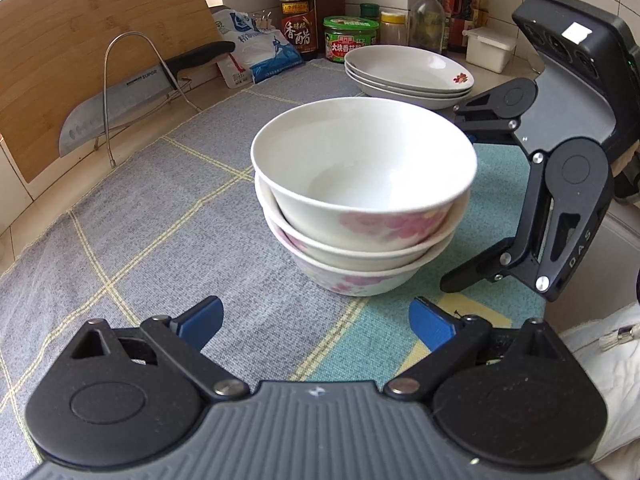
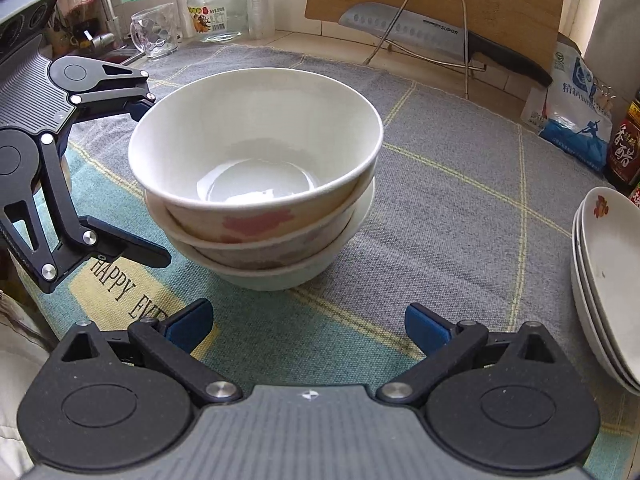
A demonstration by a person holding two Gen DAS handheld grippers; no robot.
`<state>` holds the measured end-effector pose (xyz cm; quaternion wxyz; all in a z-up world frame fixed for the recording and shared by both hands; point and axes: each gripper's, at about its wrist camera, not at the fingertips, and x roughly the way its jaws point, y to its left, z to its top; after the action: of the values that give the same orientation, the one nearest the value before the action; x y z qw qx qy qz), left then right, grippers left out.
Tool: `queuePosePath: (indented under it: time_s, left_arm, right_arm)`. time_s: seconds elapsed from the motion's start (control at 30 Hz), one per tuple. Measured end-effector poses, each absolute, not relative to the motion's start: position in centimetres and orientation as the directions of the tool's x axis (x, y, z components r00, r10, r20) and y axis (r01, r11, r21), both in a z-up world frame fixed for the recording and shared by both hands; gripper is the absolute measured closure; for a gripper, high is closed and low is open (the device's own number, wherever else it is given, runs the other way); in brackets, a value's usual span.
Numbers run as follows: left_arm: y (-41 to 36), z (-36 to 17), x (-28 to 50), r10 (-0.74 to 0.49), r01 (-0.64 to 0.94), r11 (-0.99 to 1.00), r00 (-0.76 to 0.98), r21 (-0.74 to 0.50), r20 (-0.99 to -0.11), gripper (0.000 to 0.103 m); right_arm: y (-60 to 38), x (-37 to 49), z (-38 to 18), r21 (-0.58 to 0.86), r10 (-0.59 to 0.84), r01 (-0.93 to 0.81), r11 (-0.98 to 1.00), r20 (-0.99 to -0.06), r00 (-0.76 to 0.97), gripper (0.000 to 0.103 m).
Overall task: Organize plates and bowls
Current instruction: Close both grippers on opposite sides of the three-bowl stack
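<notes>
A stack of three white bowls with pink flowers [image 1: 362, 196] stands on the grey checked cloth [image 1: 168, 216]; it also shows in the right wrist view [image 2: 256, 184]. A stack of three white plates [image 1: 408, 74] sits behind it, at the right edge in the right wrist view [image 2: 604, 280]. My left gripper [image 1: 314, 322] is open and empty, just short of the bowls. My right gripper [image 2: 306, 326] is open and empty, also just short of them. Each gripper shows in the other's view, open beside the stack: right gripper [image 1: 456, 196], left gripper [image 2: 154, 178].
A knife on a wire rack [image 1: 132, 92] leans against a bamboo board [image 1: 80, 40] at the back. Bottles and jars [image 1: 298, 8], a salt bag [image 1: 256, 48] and a white box [image 1: 488, 48] line the wall. A glass mug [image 2: 156, 34] and jar [image 2: 218, 10] stand near the sink.
</notes>
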<state>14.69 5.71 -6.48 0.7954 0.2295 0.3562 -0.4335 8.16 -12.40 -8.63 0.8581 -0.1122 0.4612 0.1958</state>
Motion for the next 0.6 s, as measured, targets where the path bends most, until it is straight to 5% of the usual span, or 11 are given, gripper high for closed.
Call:
queuePosePath:
  time_s: [0.6]
  left_arm:
    - [3.8, -5.8, 16.1, -0.562, 0.949, 0.306, 0.248, 0.08, -0.789, 0.011]
  right_arm:
    - [-12.6, 9.4, -6.1, -0.058, 0.405, -0.691, 0.721, -0.774, 0.487, 0.002]
